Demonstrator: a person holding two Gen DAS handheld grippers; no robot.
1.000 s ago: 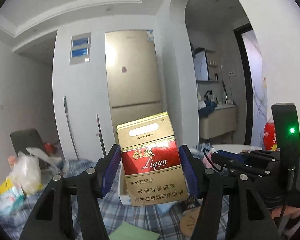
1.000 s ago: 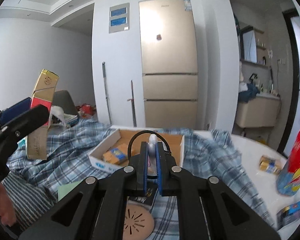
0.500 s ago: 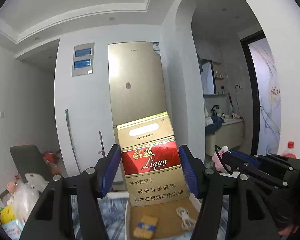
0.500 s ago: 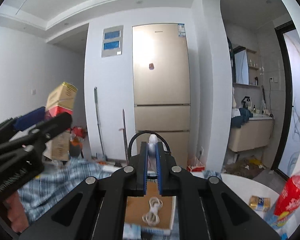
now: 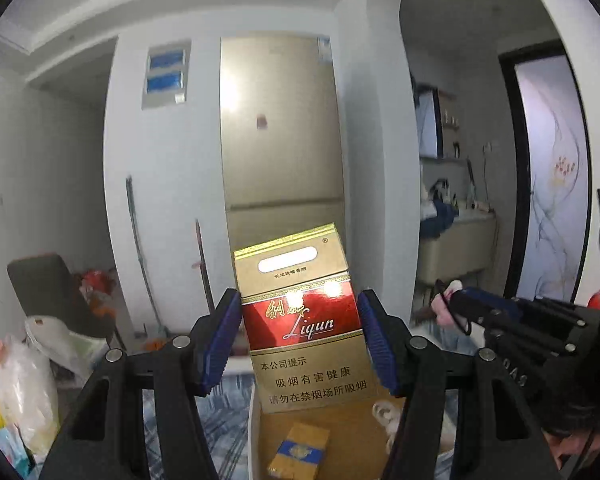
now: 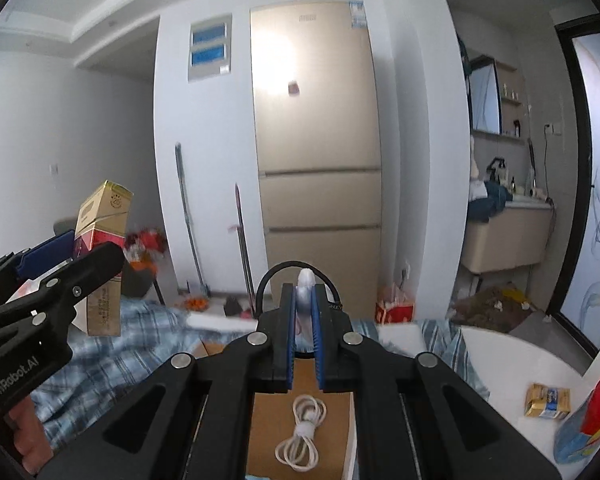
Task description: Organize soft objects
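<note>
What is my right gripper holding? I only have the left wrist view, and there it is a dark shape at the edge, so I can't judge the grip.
Observer: The right gripper is shut on a small pale soft item with a black loop that arches over its fingertips.
Operator: What lies below it?
Observer: An open cardboard box with a coiled white cable on its floor.
Operator: Is my left pack seen from there?
Observer: Yes, the cigarette pack shows at the left, held upright in the left gripper above the plaid cloth.
Operator: Anything on the right I'm missing?
Observer: A small yellow packet lies on the white table.
</note>
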